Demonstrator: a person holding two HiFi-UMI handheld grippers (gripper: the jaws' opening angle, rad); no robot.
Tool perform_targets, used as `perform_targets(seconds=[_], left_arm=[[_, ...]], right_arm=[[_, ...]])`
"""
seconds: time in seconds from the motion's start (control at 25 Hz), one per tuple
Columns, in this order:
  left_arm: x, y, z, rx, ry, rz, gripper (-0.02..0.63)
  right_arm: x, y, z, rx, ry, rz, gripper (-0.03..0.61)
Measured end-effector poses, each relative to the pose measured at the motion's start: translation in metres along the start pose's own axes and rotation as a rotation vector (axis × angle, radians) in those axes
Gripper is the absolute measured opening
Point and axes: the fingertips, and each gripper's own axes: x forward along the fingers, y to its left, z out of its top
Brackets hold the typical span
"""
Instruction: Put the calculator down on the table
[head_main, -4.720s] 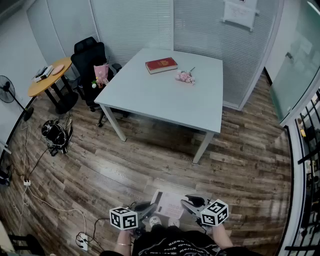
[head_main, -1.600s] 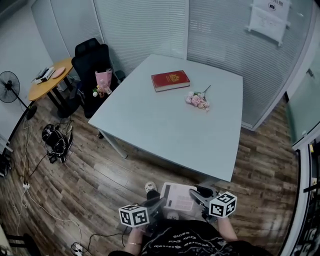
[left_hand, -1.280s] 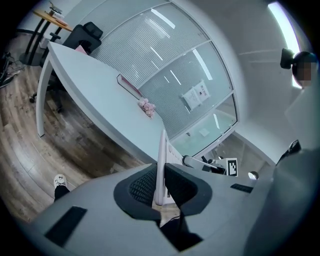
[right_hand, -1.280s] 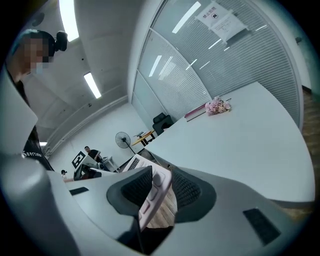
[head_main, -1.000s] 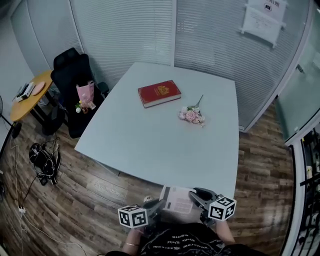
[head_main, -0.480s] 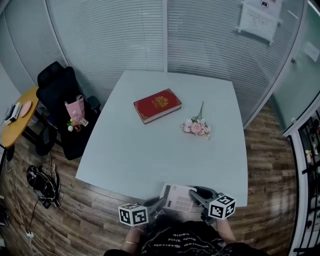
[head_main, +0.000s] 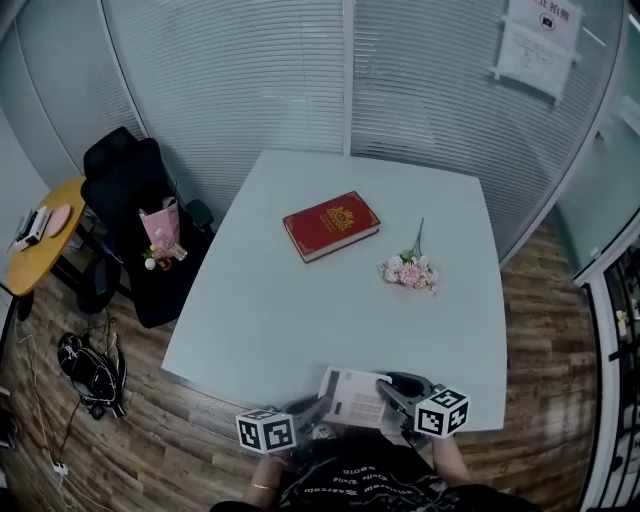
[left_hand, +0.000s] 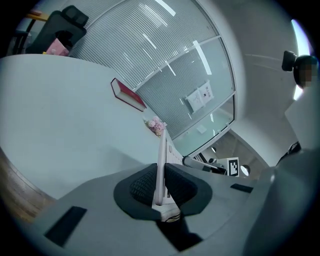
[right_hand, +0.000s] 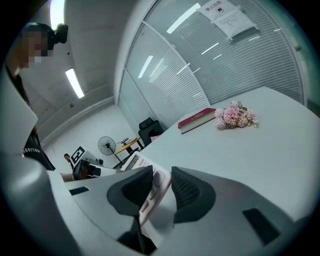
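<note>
Both L claw (head_main: 318, 405), R claw (head_main: 385, 387) pinch calculator (head_main: 352, 397), prob. over table (head_main: 300, 320) edge.

The tabletop (head_main: 300, 320) looked smooth and matt, like pale laminate. The floor (head_main: 540, 300) was wood plank with clear grain and a low sheen. The book (head_main: 331, 224) had a red, slightly glossy cover with a gilt emblem. The calculator (head_main: 355, 398) looked like pale hard plastic. The left gripper (left_hand: 160, 172) and right gripper (right_hand: 162, 180) had matt grey plastic bodies and dark, finely ribbed pads (left_hand: 141, 184). The chair (head_main: 115, 175) wore matt black upholstery.
</note>
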Motion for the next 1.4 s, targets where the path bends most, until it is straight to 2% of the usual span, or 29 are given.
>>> perform_targets(seconds=[0.12,0.36,0.76,0.92,1.12,1.4], left_arm=[[0.000,0.000,0.008,-0.020,-0.038,0.010,0.060],[-0.013,0.009,0.026,-0.093,-0.125,0.066,0.060],[-0.032,0.030,0.090,-0.111,-0.285,0.119,0.060],[-0.042,0.043,0.120,-0.082,-0.320,0.152,0.060],[-0.048,0.057,0.161,-0.046,-0.350,0.188,0.060],[-0.035,0.092,0.198,-0.037,-0.322,0.229,0.059]], right_arm=[[0.006,0.000,0.011,-0.038,0.034,0.005,0.126],[0.033,0.010,0.032,-0.082,0.085,0.082,0.126],[0.097,0.026,0.095,-0.230,0.149,0.185,0.127],[0.127,0.033,0.118,-0.257,0.163,0.212,0.127],[0.162,0.036,0.148,-0.302,0.180,0.203,0.130],[0.211,0.014,0.162,-0.268,0.226,0.156,0.133]])
